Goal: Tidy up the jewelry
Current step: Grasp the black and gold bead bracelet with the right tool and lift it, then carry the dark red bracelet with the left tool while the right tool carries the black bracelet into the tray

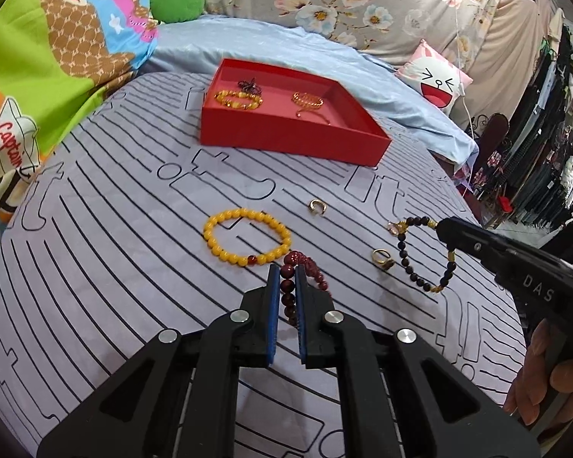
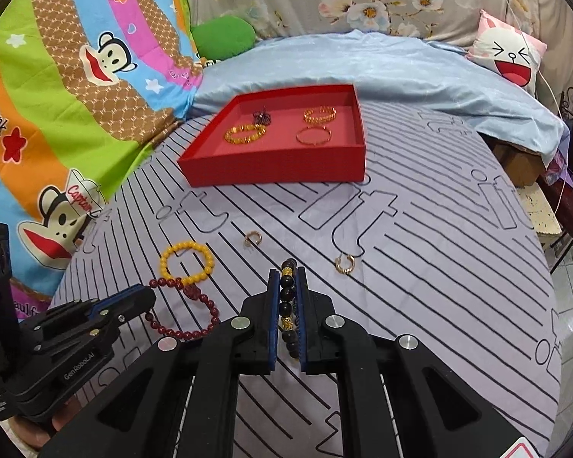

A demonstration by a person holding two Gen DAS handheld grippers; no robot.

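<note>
On the striped grey bedsheet [image 2: 420, 267], bare cloth lies open between the loose pieces and the red tray [image 2: 279, 170], whose low cardboard walls ring gold bangles. The left gripper [image 1: 286, 273] pinches a string of round dark-red beads [image 1: 305, 263] beside the glossy yellow bead bracelet [image 1: 247, 237]. The right gripper [image 2: 287, 276] is clamped on a black-and-gold bead bracelet [image 2: 286, 307]; its body reads "DAS", the left one's "GenRobot.AI"
</note>
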